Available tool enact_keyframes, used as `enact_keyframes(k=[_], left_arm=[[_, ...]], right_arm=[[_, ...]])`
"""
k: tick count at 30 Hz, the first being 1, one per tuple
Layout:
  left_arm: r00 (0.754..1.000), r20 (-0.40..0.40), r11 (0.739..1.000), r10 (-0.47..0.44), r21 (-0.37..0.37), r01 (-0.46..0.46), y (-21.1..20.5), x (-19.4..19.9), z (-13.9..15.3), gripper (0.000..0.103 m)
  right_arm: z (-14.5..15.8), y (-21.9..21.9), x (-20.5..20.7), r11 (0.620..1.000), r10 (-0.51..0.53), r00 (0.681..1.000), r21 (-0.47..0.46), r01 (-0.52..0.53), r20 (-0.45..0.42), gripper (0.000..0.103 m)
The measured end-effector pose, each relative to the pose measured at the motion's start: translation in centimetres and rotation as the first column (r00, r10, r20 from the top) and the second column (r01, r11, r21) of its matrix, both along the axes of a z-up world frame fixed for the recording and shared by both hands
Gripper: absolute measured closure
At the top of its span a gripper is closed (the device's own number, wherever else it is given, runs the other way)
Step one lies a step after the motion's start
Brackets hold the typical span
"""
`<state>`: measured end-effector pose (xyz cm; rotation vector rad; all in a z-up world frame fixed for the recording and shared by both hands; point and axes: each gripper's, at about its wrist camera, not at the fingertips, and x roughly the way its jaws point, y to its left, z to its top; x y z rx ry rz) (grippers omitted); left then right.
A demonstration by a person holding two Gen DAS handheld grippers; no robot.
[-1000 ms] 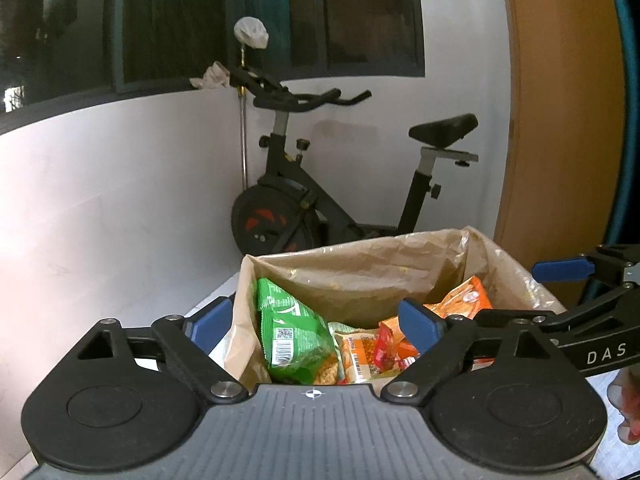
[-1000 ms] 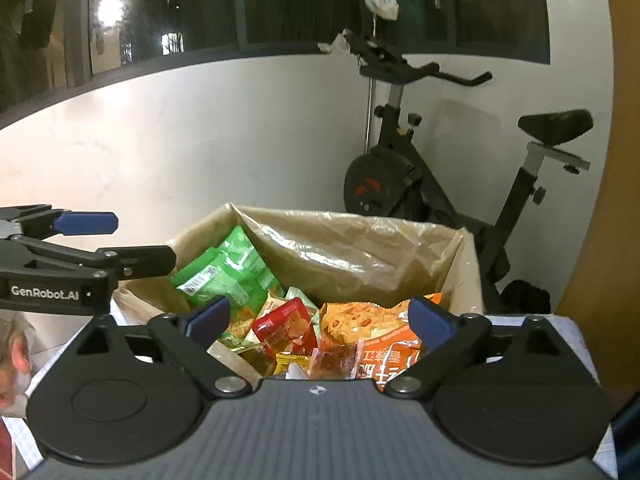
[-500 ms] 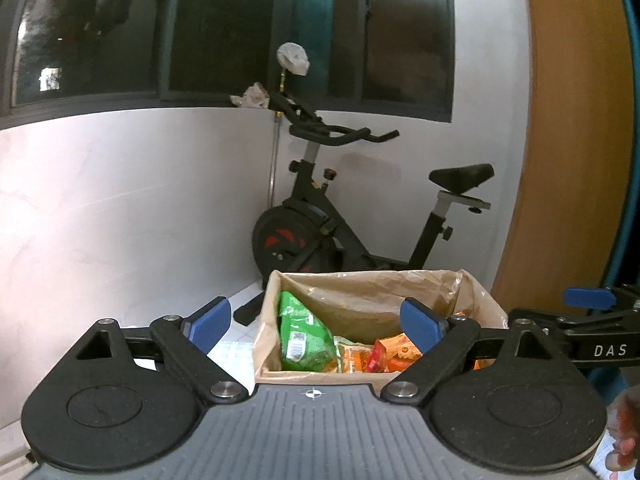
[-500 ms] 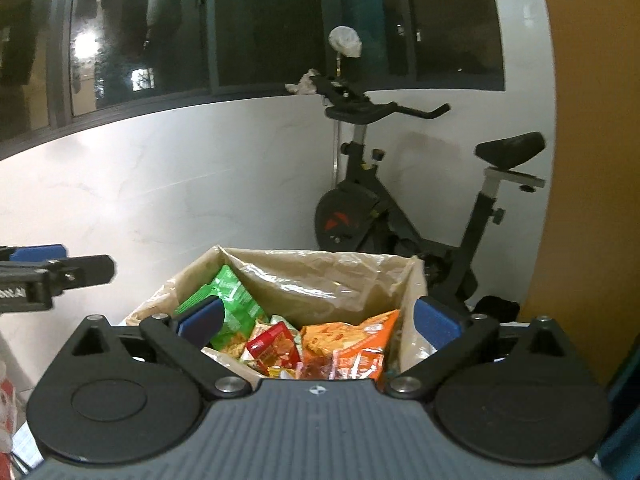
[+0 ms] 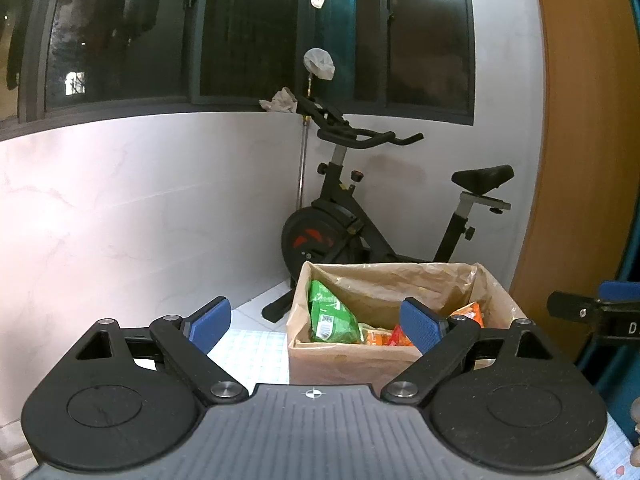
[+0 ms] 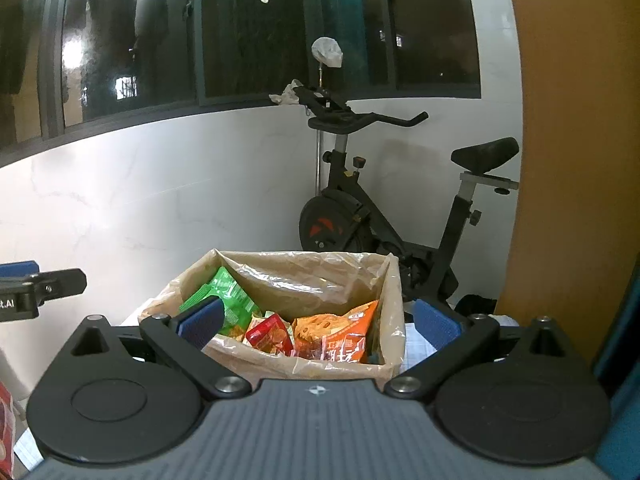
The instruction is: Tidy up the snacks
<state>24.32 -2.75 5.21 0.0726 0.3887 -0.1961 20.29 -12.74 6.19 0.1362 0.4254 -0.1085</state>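
Blue pads on my left gripper [image 5: 316,326] stand spread wide with nothing between them, and my right gripper [image 6: 320,320] is the same: jaws fully apart, empty, aimed over the near rim of the cardboard box [image 6: 384,366]. I judge both tools are held clear and open because nothing is being carried just now. The box, lined with a crinkled plastic bag [image 6: 304,280], sits on the checked table [image 5: 248,356] toward its far edge, and the snacks are inside it: a green packet [image 6: 228,292] leaning against the left wall, a red packet [image 6: 270,334] in the middle and an orange packet [image 6: 340,332] to its right, all loosely stacked on end. From the left wrist view the box lies ahead and to the right. Nothing blocks the way into the box from above. Beyond the table's far edge stands an exercise bike [image 5: 360,216] against the white wall, well apart from the work.
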Motion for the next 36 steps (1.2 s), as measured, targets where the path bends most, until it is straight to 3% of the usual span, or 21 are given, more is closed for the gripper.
enact_keyframes(k=[36], left_arm=[[0.999,0.021,0.999,-0.05,-0.004,0.05,1.9,-0.3,0.6,0.01]], right_arm=[[0.7,-0.2,-1.2,1.0,-0.005,1.0,0.007,0.005,0.014,0.0]])
